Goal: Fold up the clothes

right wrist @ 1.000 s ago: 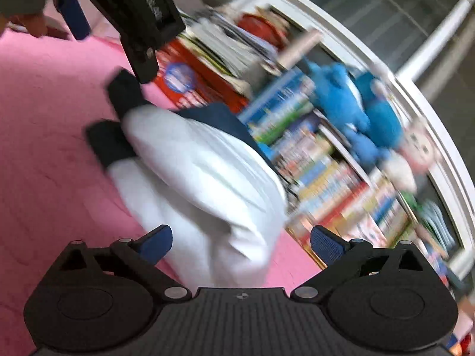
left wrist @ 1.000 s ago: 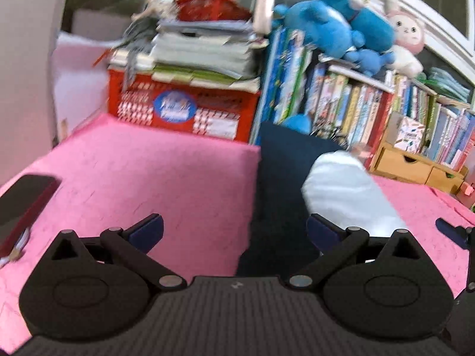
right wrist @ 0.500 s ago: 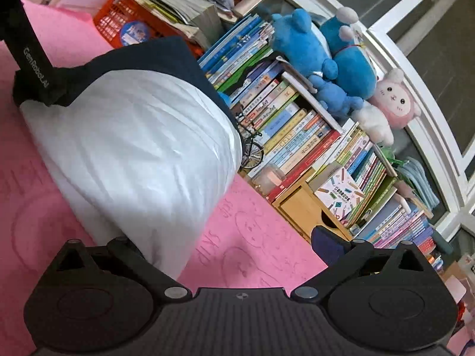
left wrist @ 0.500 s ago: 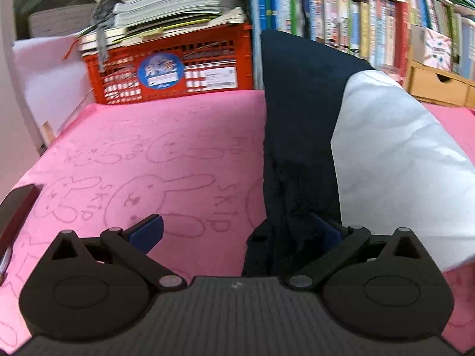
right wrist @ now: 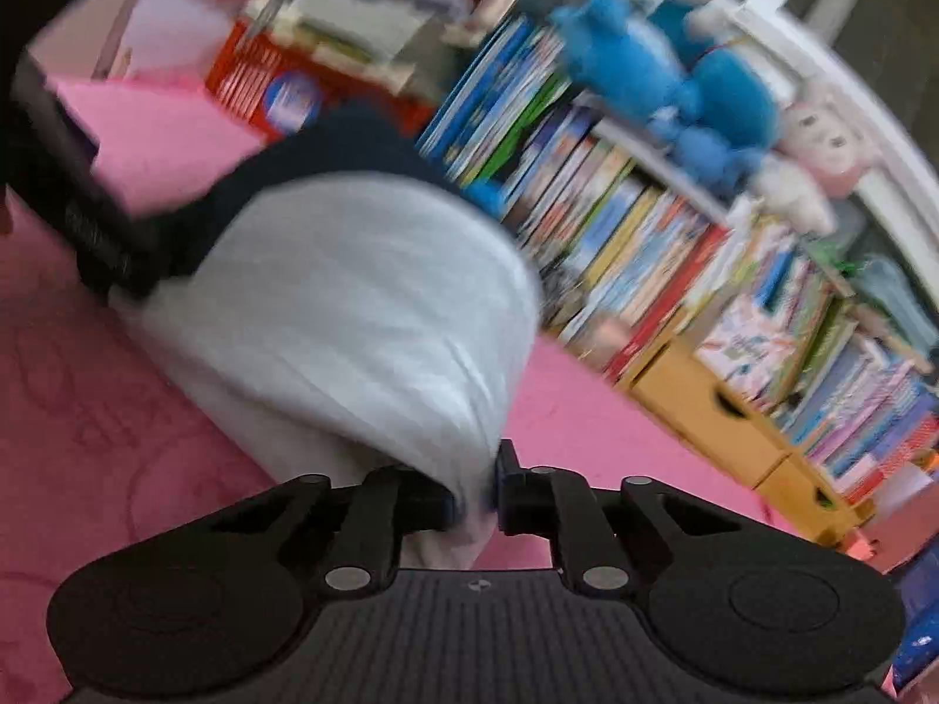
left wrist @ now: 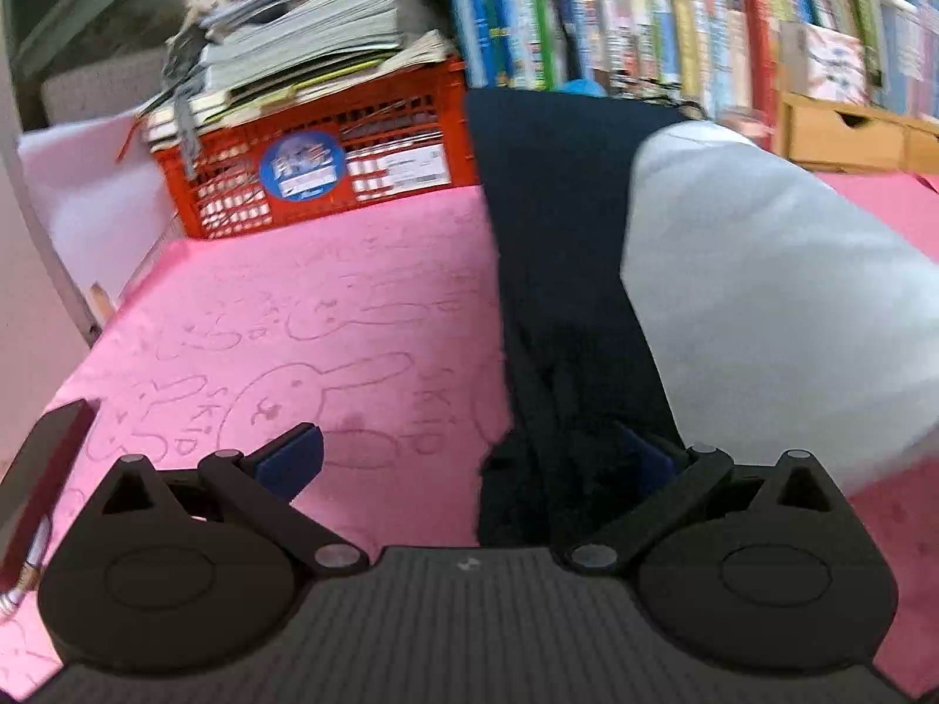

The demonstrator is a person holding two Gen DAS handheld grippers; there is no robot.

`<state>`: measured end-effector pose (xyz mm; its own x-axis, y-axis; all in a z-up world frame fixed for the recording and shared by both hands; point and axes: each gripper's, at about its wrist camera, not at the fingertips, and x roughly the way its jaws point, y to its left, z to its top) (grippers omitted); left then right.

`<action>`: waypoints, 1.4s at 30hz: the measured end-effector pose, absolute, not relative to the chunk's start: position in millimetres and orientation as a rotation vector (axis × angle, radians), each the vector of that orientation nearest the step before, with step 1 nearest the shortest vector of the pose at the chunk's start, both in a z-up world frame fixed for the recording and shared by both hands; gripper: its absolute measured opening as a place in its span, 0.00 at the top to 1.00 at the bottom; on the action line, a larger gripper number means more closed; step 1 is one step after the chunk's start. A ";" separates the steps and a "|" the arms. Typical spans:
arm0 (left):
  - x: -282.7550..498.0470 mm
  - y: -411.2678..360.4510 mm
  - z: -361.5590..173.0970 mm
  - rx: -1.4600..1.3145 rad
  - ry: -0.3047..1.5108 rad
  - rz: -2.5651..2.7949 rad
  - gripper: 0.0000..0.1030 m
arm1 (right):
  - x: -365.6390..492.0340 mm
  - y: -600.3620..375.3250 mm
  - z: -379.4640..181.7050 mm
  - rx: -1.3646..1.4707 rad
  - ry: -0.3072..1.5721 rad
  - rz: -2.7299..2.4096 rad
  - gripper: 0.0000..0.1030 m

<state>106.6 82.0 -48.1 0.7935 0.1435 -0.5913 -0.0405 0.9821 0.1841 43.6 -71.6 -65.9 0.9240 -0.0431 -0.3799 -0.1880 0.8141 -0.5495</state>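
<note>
A garment with a white body and a dark navy part lies on the pink cloth, raised in a long fold. My left gripper is open, its right finger under the navy edge. In the right wrist view my right gripper is shut on the white edge of the garment. The left gripper's body shows at the navy end at far left.
A red crate stacked with papers stands at the back. Bookshelves with blue plush toys and wooden drawers line the far side. A dark flat object lies at the near left.
My right gripper has closed on the white edge of the garment. My left gripper stays open at the navy edge and has shifted little.
</note>
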 end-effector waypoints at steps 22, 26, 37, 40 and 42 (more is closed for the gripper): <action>57.8 91.5 -10.6 0.167 0.535 0.182 0.00 | -21.6 -59.4 -92.5 -0.855 0.343 0.114 0.88; 43.7 77.0 0.7 0.146 0.445 0.141 0.00 | -20.9 -63.2 -93.5 -0.864 0.355 0.120 0.88; 66.4 68.7 -58.1 0.201 0.534 0.095 0.00 | -39.1 -110.5 -18.8 -0.486 0.497 0.425 0.53; 66.9 72.9 -58.8 0.176 0.545 0.080 0.00 | -15.0 -110.0 19.0 -0.311 0.502 0.430 0.56; 64.2 72.8 -60.8 0.169 0.548 0.076 0.00 | 15.4 -97.6 30.6 -0.244 0.519 0.434 0.69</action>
<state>64.2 72.8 -60.8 0.8512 0.1169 -0.5116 -0.0271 0.9833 0.1797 15.4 -97.6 30.6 0.7807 0.3370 -0.5263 -0.4582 0.8814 -0.1153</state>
